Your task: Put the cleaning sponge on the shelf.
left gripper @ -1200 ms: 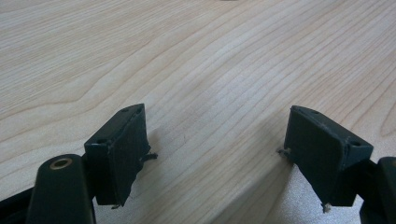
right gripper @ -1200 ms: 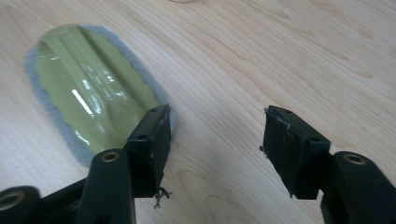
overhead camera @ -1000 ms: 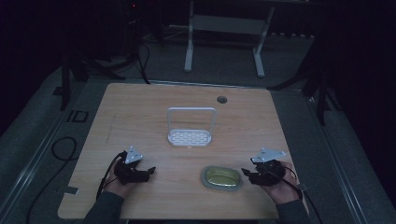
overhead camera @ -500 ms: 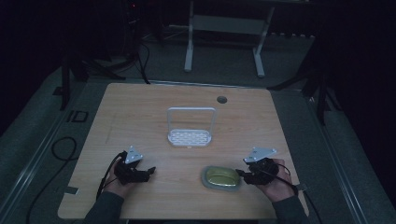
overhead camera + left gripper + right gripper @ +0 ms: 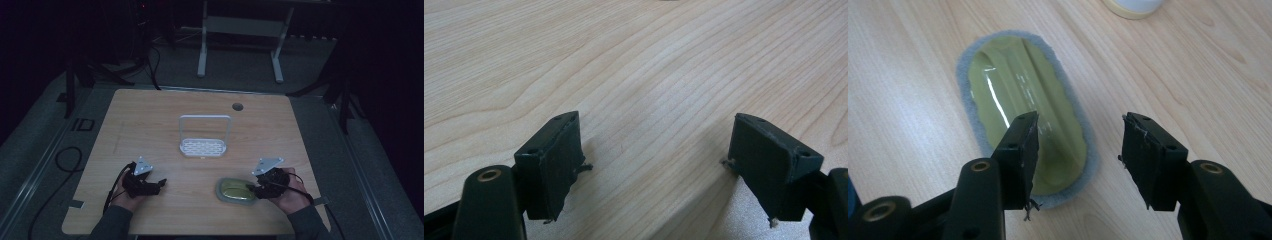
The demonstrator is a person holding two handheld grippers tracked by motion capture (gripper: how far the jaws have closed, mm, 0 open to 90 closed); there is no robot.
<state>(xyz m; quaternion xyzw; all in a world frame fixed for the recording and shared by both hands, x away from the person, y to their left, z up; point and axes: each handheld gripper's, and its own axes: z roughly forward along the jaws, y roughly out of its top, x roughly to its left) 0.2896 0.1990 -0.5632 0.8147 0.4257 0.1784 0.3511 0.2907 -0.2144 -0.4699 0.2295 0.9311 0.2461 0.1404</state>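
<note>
oval dish (image 5: 1023, 110) — long axis along right gripper (image 5: 1078, 150) — jaws apart

Table (image 5: 1198, 65) — matt pale wood; pad (image 5: 1025, 105) — glossy yellow-green, fuzzy grey felt rim.

One bench (image 5: 150, 130) carries one white wire rack (image 5: 202, 145) and one oval green dish with a grey rim (image 5: 235, 190). Two hand-held tools are over it, a left tool (image 5: 159, 184) and a right tool (image 5: 251, 189). One round hole (image 5: 237, 106) is in the benchtop.
</note>
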